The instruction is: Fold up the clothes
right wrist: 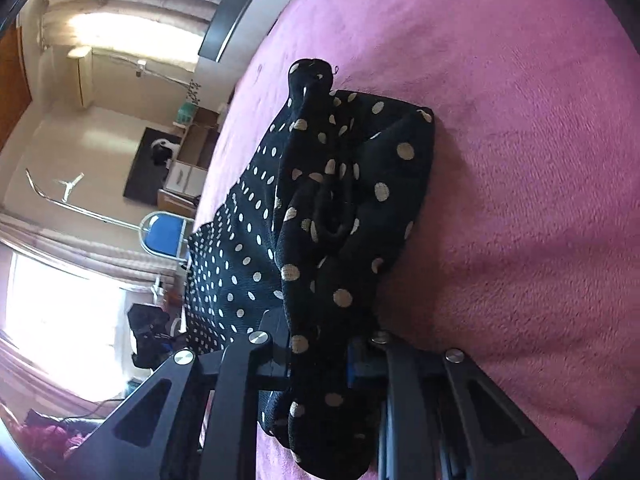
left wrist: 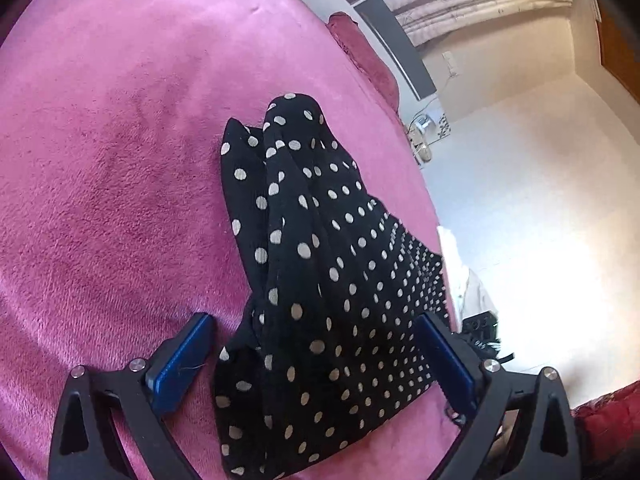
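A black garment with white polka dots (left wrist: 316, 280) lies bunched on a pink plush bed cover (left wrist: 112, 168). My left gripper (left wrist: 316, 348) is open, its blue-padded fingers (left wrist: 184, 360) spread on either side of the fabric, which lies between them. In the right wrist view the same garment (right wrist: 340, 208) is crumpled on the pink cover (right wrist: 520, 200). My right gripper (right wrist: 320, 356) is shut on a fold of the garment, and the cloth drapes over and hides the fingertips.
The bed's edge runs along the right in the left wrist view, with pale floor (left wrist: 520, 200) beyond it. A dark red cushion (left wrist: 360, 44) lies at the far edge. A blue chair (right wrist: 164, 236) and curtained windows (right wrist: 60, 300) stand off the bed.
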